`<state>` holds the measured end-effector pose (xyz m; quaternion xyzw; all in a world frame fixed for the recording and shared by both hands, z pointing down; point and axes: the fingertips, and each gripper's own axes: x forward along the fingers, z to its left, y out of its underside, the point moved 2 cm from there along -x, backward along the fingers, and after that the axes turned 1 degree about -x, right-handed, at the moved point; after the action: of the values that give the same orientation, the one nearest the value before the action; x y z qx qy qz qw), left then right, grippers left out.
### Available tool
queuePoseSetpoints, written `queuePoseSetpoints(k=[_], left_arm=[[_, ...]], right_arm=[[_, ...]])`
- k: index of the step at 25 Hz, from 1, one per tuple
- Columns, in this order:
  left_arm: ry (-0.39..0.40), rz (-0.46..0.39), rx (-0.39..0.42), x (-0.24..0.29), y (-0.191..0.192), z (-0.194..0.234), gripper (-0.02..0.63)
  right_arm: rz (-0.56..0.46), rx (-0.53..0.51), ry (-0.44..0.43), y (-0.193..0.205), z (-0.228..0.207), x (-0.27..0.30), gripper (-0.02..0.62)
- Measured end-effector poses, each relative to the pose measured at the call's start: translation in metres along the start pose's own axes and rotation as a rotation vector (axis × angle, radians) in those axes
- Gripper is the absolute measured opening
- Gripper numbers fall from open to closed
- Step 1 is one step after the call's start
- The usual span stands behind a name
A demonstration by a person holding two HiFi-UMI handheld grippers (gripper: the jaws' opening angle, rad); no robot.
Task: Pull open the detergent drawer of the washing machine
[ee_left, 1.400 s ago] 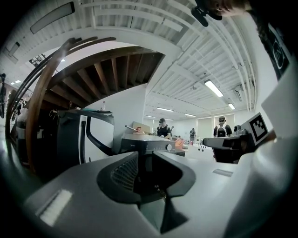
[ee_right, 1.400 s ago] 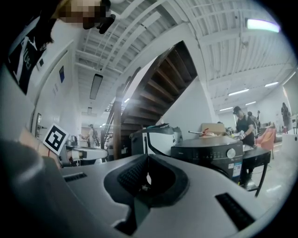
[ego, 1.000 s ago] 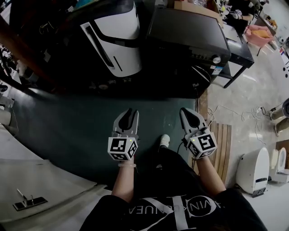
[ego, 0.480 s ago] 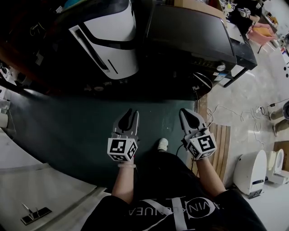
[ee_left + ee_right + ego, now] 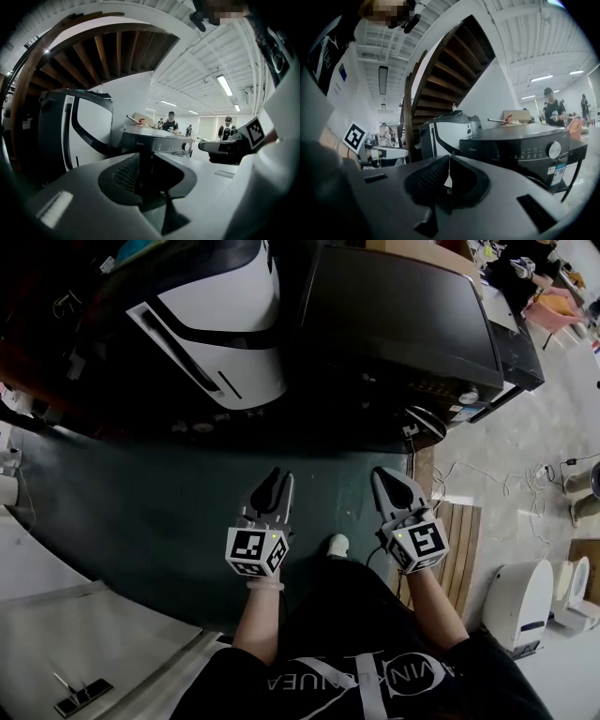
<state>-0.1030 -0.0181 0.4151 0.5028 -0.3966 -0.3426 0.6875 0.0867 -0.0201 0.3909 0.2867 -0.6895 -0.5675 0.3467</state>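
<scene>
1. Mat (image 5: 141, 512): dark green, lying across the floor from the left to the person's feet; both grippers are hanging over its right part.
2. Stair (image 5: 450, 79): wooden, its underside rising over the far left of the scene.
3. Washer (image 5: 394, 315): black, standing at the far right of the mat, front facing the person. Both grippers are hanging well short of it and touching nothing.
4. White unit (image 5: 225, 315): white with black bands, standing just left of the washer.
5. Pallet (image 5: 461, 549): wooden slats, lying on the pale floor at the mat's right edge, near the person's right arm.
6. Left gripper (image 5: 277, 476): pointing far, towards the gap between the white unit and the washer. Its jaws are standing a little apart, with nothing between them.
7. Right gripper (image 5: 383, 472): level with the left one and to its right, pointing at the washer. Its jaws are pressing together at the tips, pinching nothing.
8. Drawer (image 5: 480, 151): sitting at the left end of the washer's front panel, flush with it and not pulled out; its seam is too dark to trace.
9. Knob (image 5: 466, 397): pale, round, sitting at the right end of the same panel.
10. Shoe (image 5: 338, 544): pale, resting on the mat between the two forearms.
</scene>
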Motion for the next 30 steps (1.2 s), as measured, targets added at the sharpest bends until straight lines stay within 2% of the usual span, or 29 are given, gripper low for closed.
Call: queuePoseSetpoints(k=[3, 8, 15, 21, 30], left_arm=[[0.006, 0.011, -0.01, 0.017, 0.002, 0.0, 0.078], [0.021, 0.028, -0.016, 0.039, 0.006, -0.004, 0.078], [0.04, 0.059, -0.029, 0.061, 0.017, -0.003, 0.078], [0.093, 0.087, -0.026, 0.085, 0.029, -0.008, 0.078], [0.179, 0.093, -0.044, 0.134, 0.036, 0.002, 0.078]], right_arm=[[0.013, -0.021, 0.003, 0.007, -0.015, 0.008, 0.012], [0.042, 0.012, -0.002, 0.009, -0.031, 0.019, 0.012], [0.034, 0.004, -0.025, 0.019, -0.044, 0.03, 0.012], [0.037, 0.043, -0.021, 0.027, -0.049, 0.044, 0.012], [0.051, 0.015, 0.001, 0.042, -0.06, 0.078, 0.012]])
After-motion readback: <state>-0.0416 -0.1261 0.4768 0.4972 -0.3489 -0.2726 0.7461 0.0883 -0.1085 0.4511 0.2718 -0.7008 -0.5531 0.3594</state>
